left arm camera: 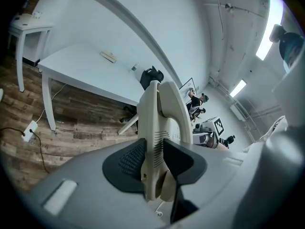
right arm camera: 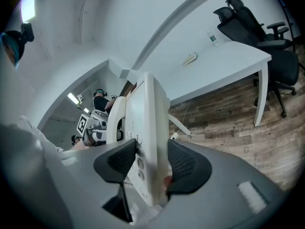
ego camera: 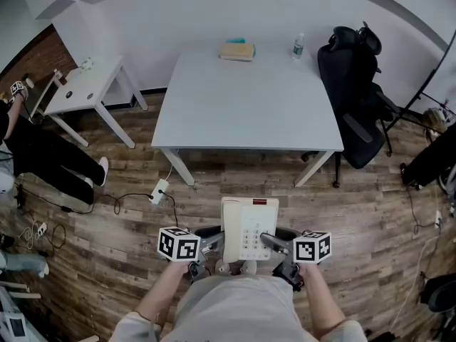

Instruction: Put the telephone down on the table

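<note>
The telephone (ego camera: 246, 228) is held up over the wooden floor (ego camera: 356, 212), short of the table's (ego camera: 249, 112) near edge (not on it yet). The left gripper (ego camera: 212, 242) clamps its left side and the right gripper (ego camera: 271, 241) its right, pads pressing on the casing.

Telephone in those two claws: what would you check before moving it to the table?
1. Grip of the left gripper on the telephone: ok, clamped on one side.
2. Grip of the right gripper: ok, clamped on the other side.
3. Bare landing spot on the table: ok; the book and bottle sit at its far edge.
4. Telephone above the table: not ok; it hangs over the floor, short of it.
5. Walking path: probably ok; the power strip lies off to the left.
6. The handset seated firmly: cannot tell.
</note>
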Demonstrator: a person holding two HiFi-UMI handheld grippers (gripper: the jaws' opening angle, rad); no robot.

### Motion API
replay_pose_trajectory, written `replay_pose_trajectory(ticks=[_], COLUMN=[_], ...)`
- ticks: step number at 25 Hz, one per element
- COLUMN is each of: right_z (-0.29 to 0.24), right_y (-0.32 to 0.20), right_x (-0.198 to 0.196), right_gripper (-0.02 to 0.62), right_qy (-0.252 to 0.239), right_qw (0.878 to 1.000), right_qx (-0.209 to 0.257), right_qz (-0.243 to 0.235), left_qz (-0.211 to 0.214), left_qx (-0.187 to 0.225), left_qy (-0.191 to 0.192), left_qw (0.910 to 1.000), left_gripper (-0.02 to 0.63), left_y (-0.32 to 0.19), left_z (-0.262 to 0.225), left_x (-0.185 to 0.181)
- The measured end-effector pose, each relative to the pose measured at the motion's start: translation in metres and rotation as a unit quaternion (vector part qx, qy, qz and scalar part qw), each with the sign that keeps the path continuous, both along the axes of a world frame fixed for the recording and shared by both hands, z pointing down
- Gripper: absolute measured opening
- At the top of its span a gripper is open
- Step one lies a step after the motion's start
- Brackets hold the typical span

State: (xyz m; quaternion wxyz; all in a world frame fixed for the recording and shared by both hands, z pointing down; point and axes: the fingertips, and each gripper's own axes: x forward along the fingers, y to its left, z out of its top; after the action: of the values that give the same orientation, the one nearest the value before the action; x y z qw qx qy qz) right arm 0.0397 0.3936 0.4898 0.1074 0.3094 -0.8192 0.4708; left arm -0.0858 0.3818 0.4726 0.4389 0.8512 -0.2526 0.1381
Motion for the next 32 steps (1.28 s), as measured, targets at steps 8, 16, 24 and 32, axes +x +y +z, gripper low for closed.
replay_pose_trajectory(ticks=[8, 16, 24, 32], right_z=[-0.001, 0.001, 0.000, -0.001], right_y=[0.002, 0.005, 0.005, -0.013], right_x=[0.006, 0.024, 0.042, 0.049], right_gripper=[0.221, 0.221, 0.221, 0.221], right_qy=[0.000, 0.003, 0.006, 0.005], right_qw=[1.000, 1.000, 1.000, 1.000], right_qx=[0.006, 0.011, 0.013, 0.020], right_qz=[-0.007, -0.018, -0.022, -0.024], left_qz=[-0.009, -0.023, -0.031, -0.031], left_qx=[0.001, 0.003, 0.007, 0.011], left_qy=[-0.001, 0.005, 0.007, 0.009], left_qw=[1.0000, 0.9997, 0.9995, 0.9994], left_gripper=[0.135, 0.135, 0.135, 0.137], left_y=[0.004, 0.010, 0.010, -0.006], left_z=[-0.001, 0.002, 0.001, 0.001], left_x=[0.006, 0.023, 0.041, 0.049])
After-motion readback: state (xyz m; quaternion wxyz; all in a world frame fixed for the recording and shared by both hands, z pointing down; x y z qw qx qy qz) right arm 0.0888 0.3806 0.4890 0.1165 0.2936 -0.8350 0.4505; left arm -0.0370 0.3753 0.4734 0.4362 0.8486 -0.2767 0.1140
